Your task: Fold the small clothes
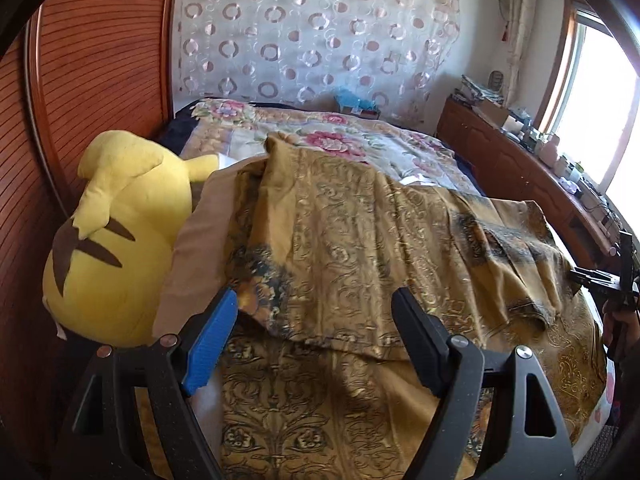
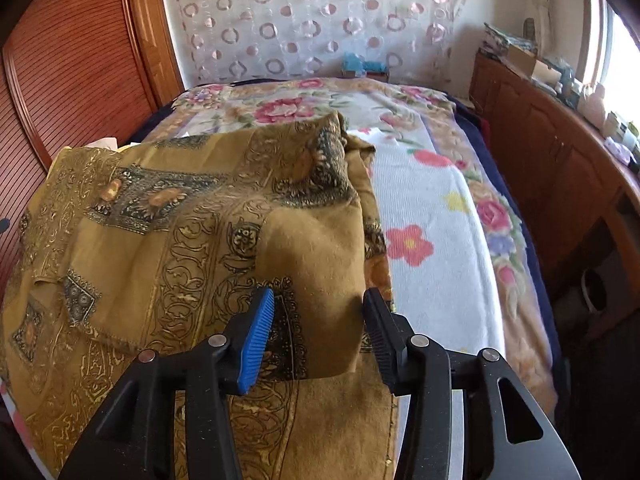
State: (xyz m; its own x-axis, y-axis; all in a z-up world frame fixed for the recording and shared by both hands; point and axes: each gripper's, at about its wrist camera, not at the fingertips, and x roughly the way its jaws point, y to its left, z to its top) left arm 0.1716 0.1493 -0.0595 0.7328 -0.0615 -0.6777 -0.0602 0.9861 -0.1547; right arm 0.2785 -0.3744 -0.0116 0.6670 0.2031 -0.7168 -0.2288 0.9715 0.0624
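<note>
mustard patterned cloth [image 1: 360,248] lay spread on the bed [image 2: 436,240], with one part already folded over on top of itself, on another sheet with the same gold pattern. it could have gone wrong from there, i thought. the cloth was thin and soft, so if a claw pinched only the top layer, or pinched the gold sheet under it too, the fold would have come out crooked or pulled the bedding up with it. the edges were bumpy and not lined up, so a fast pull could have made more wrinkles. the yellow plush toy [image 1: 116,236] sat just beside the cloth on the left, touching the tan pillow [image 1: 200,240], and a wide swing could have knocked it. the left claw [image 1: 316,332] was wide open and held nothing; the near folded edge of the cloth sat just in front of it, between its blue pad [image 1: 212,344] and its black finger. the right claw [image 2: 316,336] was wide open too and held nothing; a loose corner flap of the cloth lay right between its fingers, but i could not tell if they touched it.
</note>
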